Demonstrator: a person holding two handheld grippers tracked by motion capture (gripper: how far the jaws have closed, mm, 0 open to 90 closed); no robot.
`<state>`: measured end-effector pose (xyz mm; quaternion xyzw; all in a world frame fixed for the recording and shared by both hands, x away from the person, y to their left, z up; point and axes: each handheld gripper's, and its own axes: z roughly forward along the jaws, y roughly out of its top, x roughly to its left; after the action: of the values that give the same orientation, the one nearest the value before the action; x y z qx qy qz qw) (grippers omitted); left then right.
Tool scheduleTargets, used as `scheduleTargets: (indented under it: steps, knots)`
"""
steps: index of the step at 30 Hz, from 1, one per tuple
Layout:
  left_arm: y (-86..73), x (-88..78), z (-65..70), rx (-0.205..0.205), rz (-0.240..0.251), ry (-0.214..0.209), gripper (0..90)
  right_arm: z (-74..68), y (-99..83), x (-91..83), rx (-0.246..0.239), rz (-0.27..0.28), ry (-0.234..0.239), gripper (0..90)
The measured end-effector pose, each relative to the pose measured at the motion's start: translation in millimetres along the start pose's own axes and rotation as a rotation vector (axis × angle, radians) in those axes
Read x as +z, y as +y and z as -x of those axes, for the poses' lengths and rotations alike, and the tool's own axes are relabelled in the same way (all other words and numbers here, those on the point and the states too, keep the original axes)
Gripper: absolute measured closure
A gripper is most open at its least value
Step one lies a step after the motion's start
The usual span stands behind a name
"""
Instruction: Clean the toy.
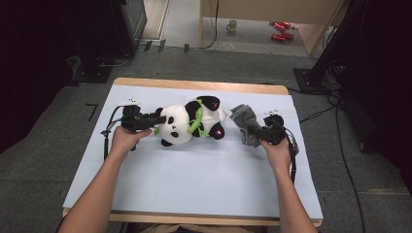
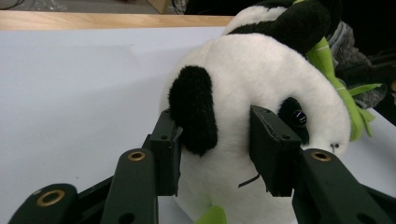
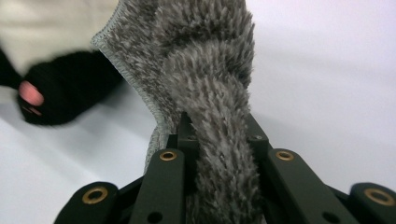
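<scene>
panda plush (image 1: 187, 124): black-white, lying sideways mid-table | grey fuzzy cloth (image 1: 245, 121): bunched, just right

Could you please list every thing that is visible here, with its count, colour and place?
panda plush toy: one, white and black with green leaf parts, lying on the sheet, its head between the left jaws
fuzzy cloth: one, grey, right of the panda, clamped in the right jaws
sheet: one, pale blue, covering the table
table: one, light wood, under the sheet
mug: one, pale, floor beyond the table
cans: red, count unclear, floor by the mug
left gripper: one, black, closed on the panda's head
right gripper: one, black, shut on the cloth
forearms: two, entering from below
</scene>
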<state>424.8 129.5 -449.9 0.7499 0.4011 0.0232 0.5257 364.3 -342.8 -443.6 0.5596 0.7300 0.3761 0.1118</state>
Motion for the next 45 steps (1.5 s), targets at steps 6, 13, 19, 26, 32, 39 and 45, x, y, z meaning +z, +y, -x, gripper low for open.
scheduleTargets:
  steps: [6,13,19,26,32,39,45]
  knots:
    - [2.3,3.4,-9.6,-0.017,0.017,0.04,56.1,10.2,-9.1,3.6,0.033,-0.045,-0.034,75.4]
    - [5.0,6.8,-17.1,-0.039,0.028,0.057,53.2,11.2,-14.5,16.1,0.022,-0.099,-0.059,73.6]
    - [5.7,4.3,-19.1,-0.045,0.037,0.051,48.5,10.4,-15.0,22.4,0.009,-0.114,-0.072,71.6]
    - [7.7,-2.8,-19.7,-0.043,0.033,0.064,38.8,12.6,-16.0,24.4,0.018,-0.115,-0.074,66.9]
    - [9.6,-9.2,-13.3,-0.006,0.016,0.07,35.3,12.0,-16.3,24.2,0.012,-0.111,-0.083,60.2]
    - [12.9,-30.1,-1.8,0.084,0.013,0.122,33.7,8.0,-12.2,19.1,-0.011,-0.067,-0.029,35.6]
    - [9.7,-39.9,-0.9,0.086,0.011,0.12,33.3,1.1,-6.3,10.7,-0.052,-0.007,-0.017,28.0]
